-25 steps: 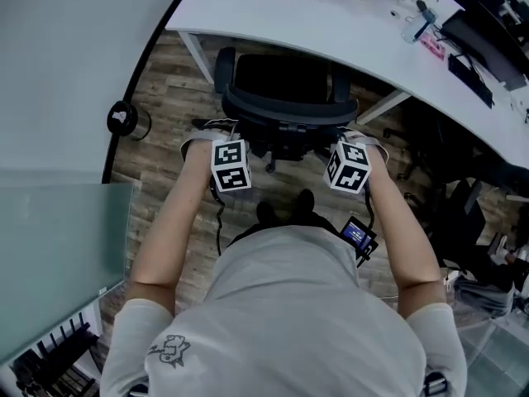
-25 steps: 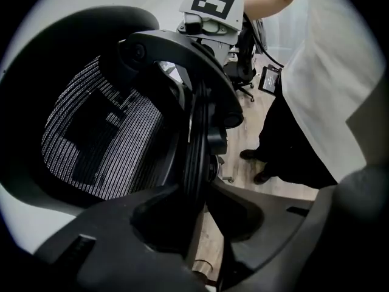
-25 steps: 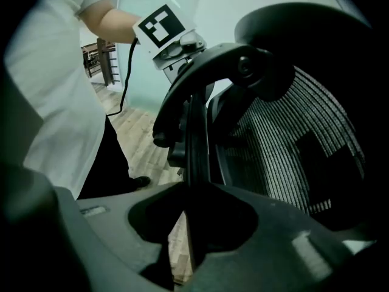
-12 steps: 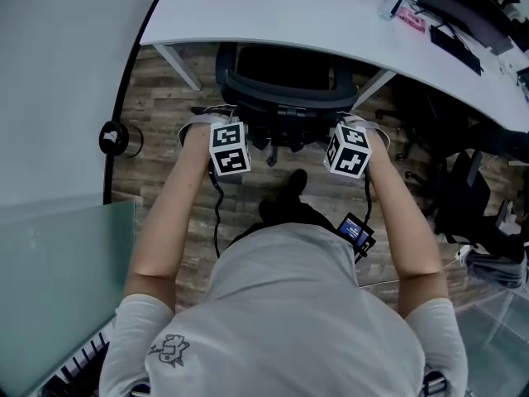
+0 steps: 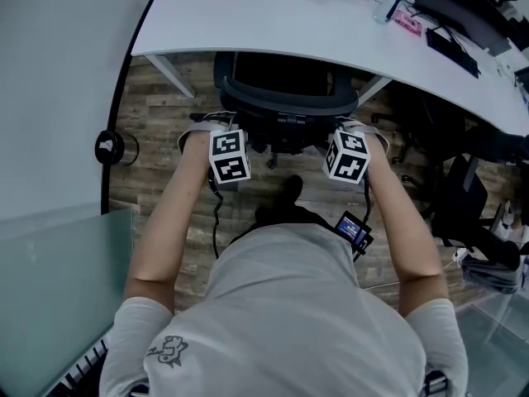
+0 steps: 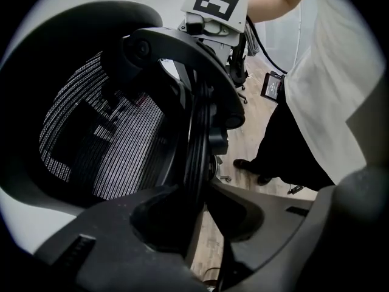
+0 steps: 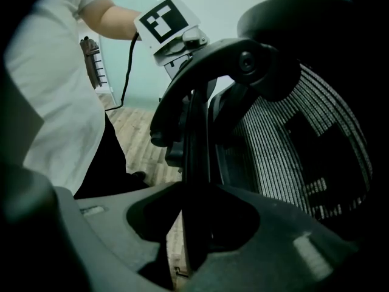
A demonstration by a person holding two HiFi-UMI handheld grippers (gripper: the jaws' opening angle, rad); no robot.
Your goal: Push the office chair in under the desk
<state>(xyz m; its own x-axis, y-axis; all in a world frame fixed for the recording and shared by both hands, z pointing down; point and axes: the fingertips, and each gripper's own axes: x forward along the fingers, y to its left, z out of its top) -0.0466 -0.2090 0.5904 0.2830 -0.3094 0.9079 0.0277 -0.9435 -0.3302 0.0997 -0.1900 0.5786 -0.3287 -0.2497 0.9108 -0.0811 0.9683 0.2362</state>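
Jaws of the left gripper are clamped on the black rim of the office chair at the left side of its backrest. Those of the right gripper have just been opening, but the same rim stands between them and both appear to touch it.

The seat is already beneath the desk, and the curved back lies just short of the white edge, between the slanted desk legs. The push looks well along. The next move calls for an even shove from both hands, so the chair does not swivel into a leg, and then a release.

The wood-plank floor should let it roll freely. A frosted glass panel stands at the left. Desk clutter and another dark chair sit at the right, well apart.
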